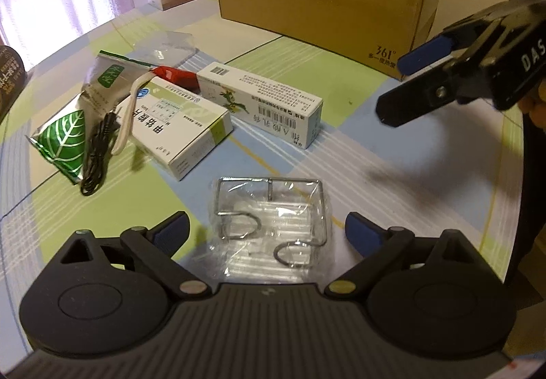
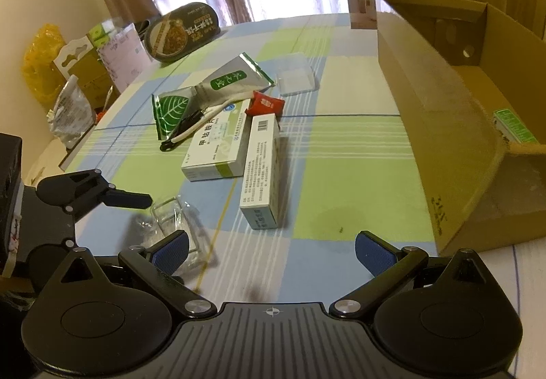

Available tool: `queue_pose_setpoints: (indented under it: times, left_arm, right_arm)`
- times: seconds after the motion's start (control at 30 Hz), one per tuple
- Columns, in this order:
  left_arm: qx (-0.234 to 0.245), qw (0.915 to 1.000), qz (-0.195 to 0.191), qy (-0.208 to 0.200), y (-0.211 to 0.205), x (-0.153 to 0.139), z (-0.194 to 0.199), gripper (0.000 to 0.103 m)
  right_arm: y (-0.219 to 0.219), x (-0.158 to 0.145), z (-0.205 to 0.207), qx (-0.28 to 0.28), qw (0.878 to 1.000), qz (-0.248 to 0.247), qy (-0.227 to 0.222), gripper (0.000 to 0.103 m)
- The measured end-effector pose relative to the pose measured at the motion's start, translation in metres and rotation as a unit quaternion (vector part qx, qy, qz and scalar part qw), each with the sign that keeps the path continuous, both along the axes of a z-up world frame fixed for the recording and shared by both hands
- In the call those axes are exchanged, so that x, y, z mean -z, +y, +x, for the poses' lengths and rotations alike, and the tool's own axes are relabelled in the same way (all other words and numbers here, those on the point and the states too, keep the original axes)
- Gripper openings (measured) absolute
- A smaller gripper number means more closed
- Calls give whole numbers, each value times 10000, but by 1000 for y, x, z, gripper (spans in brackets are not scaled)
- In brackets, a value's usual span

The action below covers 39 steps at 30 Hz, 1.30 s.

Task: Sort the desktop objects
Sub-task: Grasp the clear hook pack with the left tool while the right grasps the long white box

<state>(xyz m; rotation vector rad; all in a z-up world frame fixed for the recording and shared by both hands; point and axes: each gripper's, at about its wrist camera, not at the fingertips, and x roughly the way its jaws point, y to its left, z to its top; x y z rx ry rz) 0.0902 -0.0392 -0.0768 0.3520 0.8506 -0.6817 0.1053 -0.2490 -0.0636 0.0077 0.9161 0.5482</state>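
My left gripper [image 1: 266,232], fingers apart, straddles the clear-wrapped wire hook rack [image 1: 269,225]; slippery film may slide. Right gripper [image 2: 271,251] fingers apart, empty.

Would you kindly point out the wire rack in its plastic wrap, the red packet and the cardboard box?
wire rack [image 1: 269,228]: left wrist view, on the wrapped wire frame's middle.
red packet [image 2: 265,103]: right wrist view, on its red top face.
cardboard box [image 1: 317,10]: left wrist view, on its long front wall.

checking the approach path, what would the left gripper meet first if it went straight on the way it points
The left gripper, open, points straight at the bent wire rack wrapped in clear plastic, lying between its fingers. That comes first; the long white medicine box lies further on, though depth is hard to judge.
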Motion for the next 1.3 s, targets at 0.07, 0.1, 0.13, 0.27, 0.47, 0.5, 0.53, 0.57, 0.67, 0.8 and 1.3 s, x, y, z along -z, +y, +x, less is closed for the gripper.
queue_pose_setpoints:
  times: [0.07,0.1,0.13,0.27,0.47,0.5,0.53,0.57,0.67,0.8,1.3]
  left_arm:
    - [37,10000,-58,40,0,2,2,91]
    - [39,9999,-72,59,0,4,3,89]
    - [38,9999,-85,73,0,5,4,87]
    - [-1,9998,-137,107,1,7,6,80]
    - [-97,9994,-307,154,4,7,10,69]
    - [-116,9992,-344,174,4,7,11,67]
    - [-143,9991,-369,180,4,6,11,65]
    - [-168,9989,-388,184,5,6,11,65]
    - [-276,9986,-438,126,8,2,11,62]
    - [-565,9976,-387,54,16,0,15,61]
    - [-1766,9835,-382,-69,37,2,26,62]
  right_arm:
    - [4,2,2,-29,10000,-1,-7,101]
    - [6,3,4,-48,10000,2,-10,101]
    - [8,5,5,-66,10000,9,-11,101]
    - [16,10,11,-126,9999,17,-15,101]
    - [26,14,22,-184,9998,-10,-60,101]
    - [28,14,24,-202,9998,-23,-72,101]
    - [30,15,27,-226,9997,-43,-86,101]
    - [32,16,30,-255,9996,-62,-100,101]
    - [38,19,36,-337,9993,-113,-135,101]
    - [45,24,44,-361,9990,-201,-169,101]
    - [71,50,61,-557,9959,-709,-123,67]
